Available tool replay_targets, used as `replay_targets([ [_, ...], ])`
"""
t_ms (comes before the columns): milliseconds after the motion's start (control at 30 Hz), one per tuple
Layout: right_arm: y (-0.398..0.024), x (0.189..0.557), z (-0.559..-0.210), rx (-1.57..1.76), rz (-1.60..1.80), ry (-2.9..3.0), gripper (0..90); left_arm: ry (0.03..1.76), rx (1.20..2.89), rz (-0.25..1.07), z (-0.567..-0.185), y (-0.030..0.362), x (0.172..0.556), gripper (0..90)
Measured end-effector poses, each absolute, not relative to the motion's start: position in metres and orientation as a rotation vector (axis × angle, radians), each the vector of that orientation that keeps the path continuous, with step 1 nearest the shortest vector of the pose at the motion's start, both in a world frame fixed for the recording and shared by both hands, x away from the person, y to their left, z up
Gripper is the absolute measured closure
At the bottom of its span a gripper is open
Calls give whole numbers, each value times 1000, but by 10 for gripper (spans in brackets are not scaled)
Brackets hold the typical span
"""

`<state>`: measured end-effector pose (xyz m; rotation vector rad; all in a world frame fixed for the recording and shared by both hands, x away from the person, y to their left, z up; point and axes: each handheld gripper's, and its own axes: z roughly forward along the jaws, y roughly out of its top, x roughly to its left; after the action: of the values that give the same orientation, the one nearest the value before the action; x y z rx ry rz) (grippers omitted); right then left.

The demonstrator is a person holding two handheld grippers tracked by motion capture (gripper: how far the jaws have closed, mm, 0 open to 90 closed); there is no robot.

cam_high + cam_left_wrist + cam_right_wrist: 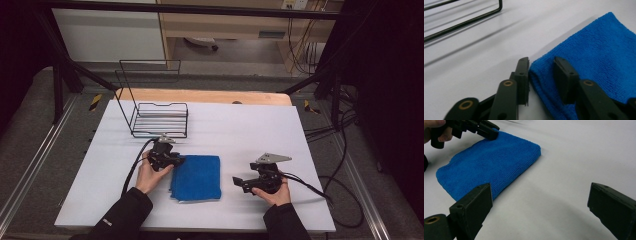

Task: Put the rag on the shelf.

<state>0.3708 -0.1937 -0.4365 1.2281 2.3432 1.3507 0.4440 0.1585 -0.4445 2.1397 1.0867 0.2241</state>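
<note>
Fingers (522,75) of my left gripper (541,75) straddle the corner of the folded blue cloth (596,57): one sits on the bare white worktop (486,62) just beside the cloth's edge, the other on top of the fabric, with the corner fold between them. A narrow gap remains on each side of that fold, so I cannot tell whether the pads press on it yet. The high view hides this detail behind the left gripper (165,156) body, but it alone shows the wider layout: the blue cloth (196,177) lies a little toward my edge of the worktop (260,125), roughly midway between its left and right edges, and a black wire rack (159,119) stands near the far left corner. My right gripper (245,182) rests near the cloth's right side, apart from it. From the right gripper view I see its fingers (472,205) spread wide over bare worktop (564,170), nothing between them, the blue cloth (491,162) lying ahead and to one side. Farther off there, the left gripper (490,133) touches the cloth's far corner.
</note>
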Motion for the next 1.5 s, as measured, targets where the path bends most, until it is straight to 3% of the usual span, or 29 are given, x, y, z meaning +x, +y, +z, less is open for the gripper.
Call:
replay_targets([
  [267, -187, 377, -434, 1233, 1351, 2334, 48, 1068, 2138, 194, -445, 156, 442, 794],
  [567, -158, 396, -428, 1222, 1306, 2337, 38, 1071, 2127, 194, -447, 157, 441, 808],
  [833, -136, 418, -431, 1274, 1297, 2328, 183, 1068, 2118, 198, -448, 156, 441, 808],
  [1033, -122, 437, -442, 1317, 1228, 2345, 399, 1060, 2121, 204, -449, 156, 441, 807],
  [1500, -112, 442, -453, 1339, 1194, 2413, 777, 1052, 2126, 206, -449, 157, 441, 808],
])
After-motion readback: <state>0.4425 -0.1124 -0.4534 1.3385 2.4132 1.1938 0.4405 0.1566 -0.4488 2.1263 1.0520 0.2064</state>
